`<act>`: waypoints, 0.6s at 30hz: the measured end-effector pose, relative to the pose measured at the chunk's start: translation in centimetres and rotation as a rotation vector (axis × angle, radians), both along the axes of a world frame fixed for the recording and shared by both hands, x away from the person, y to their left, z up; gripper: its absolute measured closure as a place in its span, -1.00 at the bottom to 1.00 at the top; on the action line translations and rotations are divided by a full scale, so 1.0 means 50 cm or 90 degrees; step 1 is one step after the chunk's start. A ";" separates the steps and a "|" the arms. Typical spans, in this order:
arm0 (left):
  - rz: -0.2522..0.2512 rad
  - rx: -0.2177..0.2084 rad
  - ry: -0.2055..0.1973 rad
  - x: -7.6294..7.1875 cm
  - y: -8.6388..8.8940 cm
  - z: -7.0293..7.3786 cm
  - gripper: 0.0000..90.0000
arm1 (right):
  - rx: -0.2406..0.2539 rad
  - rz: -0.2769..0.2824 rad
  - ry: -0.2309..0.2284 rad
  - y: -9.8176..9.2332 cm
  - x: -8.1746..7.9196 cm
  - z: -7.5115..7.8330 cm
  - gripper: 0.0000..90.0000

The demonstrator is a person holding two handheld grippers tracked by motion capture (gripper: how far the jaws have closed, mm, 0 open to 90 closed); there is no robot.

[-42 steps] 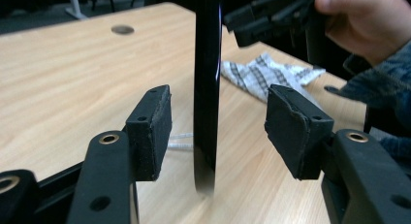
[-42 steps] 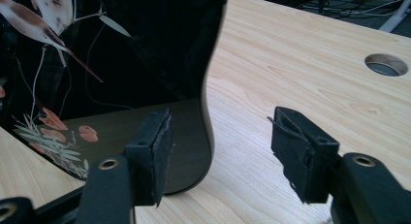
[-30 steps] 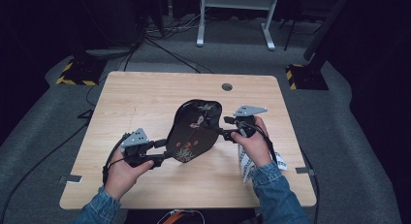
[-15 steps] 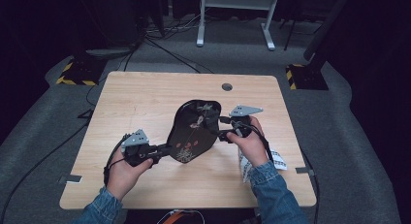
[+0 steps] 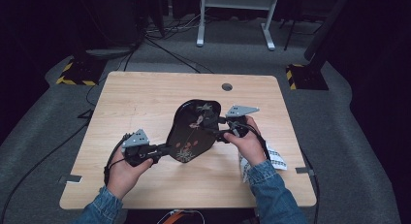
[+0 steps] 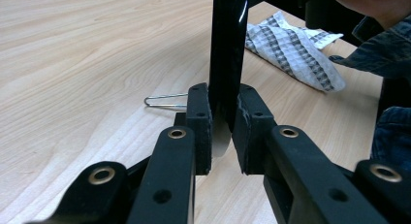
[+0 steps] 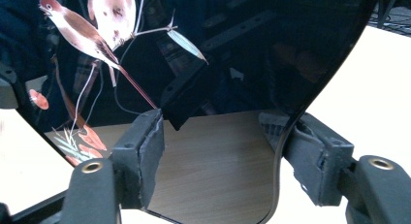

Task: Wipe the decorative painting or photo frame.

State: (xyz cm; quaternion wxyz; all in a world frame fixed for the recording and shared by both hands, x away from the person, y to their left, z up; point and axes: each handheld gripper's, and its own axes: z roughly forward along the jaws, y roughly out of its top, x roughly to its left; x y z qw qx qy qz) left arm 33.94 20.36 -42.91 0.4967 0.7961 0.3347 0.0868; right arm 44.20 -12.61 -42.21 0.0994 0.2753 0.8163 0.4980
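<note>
A glossy black tray (image 5: pixel 194 129) painted with a bird and leaves stands tilted on edge over the wooden table (image 5: pixel 145 98). My left gripper (image 5: pixel 162 149) has just been closing and is now shut on the tray's near lower rim. In the left gripper view both pads (image 6: pixel 199 112) press the thin black rim (image 6: pixel 228 49) of the tray, with my left gripper (image 6: pixel 224 95) clamped around it. My right gripper (image 5: pixel 218 127) holds the tray's right side. In the right gripper view the tray (image 7: pixel 242 49) runs slantwise between the jaws of my right gripper (image 7: pixel 218 132), touching both pads.
A crumpled patterned cloth (image 5: pixel 274 156) lies by the right forearm, also seen as a cloth (image 6: pixel 291 49) in the left gripper view. A thin wire clip (image 6: pixel 165 102) rests on the wood behind the left jaws. A round cable hole (image 5: pixel 227 87) sits near the table's far edge.
The left gripper's jaws have come together on the tray's lower rim. The tray and the right hand have hardly shifted.
</note>
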 end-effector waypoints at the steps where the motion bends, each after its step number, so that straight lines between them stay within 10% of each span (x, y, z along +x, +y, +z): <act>1: 0.000 0.000 0.000 0.000 0.000 0.000 0.75 | 0.000 0.000 0.000 0.000 0.000 0.000 -0.20; 18: -0.009 0.004 -0.010 0.021 0.014 0.017 0.72 | -0.010 -0.024 -0.022 -0.001 -0.018 0.017 -0.06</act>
